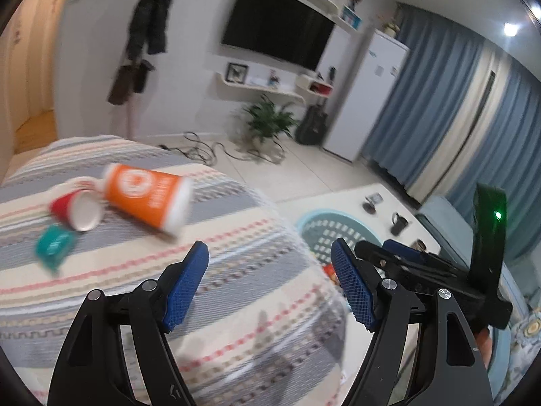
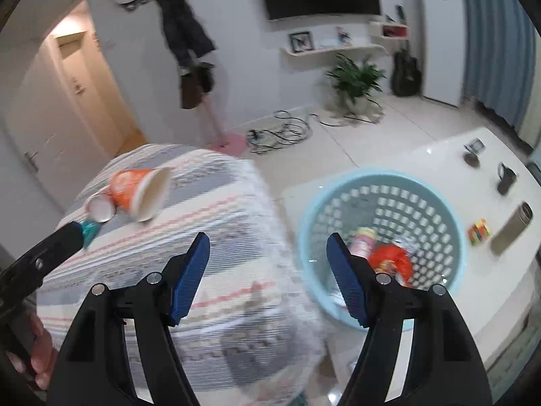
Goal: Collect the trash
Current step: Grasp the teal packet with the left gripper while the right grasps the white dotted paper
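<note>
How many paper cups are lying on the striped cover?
2. The orange cup lies on its side; the smaller red cup lies beside it, apparently touching. Others may be hidden.

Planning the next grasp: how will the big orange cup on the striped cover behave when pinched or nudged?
The orange cup looks like paper, so probably light and easily crushed. It lies on its side, so a nudge may roll it in a curve. It seems to touch the red cup, which may shift too.
</note>
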The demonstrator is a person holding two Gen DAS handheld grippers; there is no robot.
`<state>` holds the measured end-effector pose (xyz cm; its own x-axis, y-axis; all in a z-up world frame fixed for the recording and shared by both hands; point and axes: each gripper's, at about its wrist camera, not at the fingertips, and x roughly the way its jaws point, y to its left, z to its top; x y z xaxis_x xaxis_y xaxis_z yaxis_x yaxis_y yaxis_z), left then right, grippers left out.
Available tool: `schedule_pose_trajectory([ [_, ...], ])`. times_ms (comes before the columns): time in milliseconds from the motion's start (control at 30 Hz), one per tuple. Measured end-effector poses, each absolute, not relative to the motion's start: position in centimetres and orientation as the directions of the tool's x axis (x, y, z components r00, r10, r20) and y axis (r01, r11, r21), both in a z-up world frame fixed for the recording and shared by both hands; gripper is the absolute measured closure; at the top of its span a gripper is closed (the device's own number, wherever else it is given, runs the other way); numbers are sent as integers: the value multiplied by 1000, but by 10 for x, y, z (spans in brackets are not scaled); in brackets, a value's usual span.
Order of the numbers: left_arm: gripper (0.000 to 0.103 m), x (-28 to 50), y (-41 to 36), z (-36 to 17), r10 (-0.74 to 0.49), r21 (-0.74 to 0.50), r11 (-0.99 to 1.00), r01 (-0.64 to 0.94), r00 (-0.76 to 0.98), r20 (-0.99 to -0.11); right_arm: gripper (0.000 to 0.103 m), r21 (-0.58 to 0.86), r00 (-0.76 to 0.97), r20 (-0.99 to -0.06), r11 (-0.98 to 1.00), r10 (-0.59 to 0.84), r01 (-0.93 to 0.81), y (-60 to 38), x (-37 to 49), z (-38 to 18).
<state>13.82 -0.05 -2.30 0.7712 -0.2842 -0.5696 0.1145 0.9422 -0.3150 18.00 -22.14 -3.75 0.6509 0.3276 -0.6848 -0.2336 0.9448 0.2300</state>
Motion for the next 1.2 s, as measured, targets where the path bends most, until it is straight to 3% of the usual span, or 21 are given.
schedule_pose_trajectory([
  [267, 30, 102, 80, -18, -152, -302, 953, -29, 817, -557, 35, 201, 593, -673, 880, 443, -430, -126, 146, -37],
  [567, 30, 97, 165, -45, 6, -256, 939, -229, 756, -655, 35, 195, 451, -733, 793, 509, -578, -45, 135, -66],
  [933, 29, 135, 188, -79, -44, -259, 944, -203, 702, -711, 33, 136, 391, -788, 753, 475, -643, 3, 136, -94],
  [1200, 27, 175, 180, -93, 0, -166, 969, -181, 676, -737, 29, 94, 375, -809, 729, 453, -678, 19, 136, -106],
])
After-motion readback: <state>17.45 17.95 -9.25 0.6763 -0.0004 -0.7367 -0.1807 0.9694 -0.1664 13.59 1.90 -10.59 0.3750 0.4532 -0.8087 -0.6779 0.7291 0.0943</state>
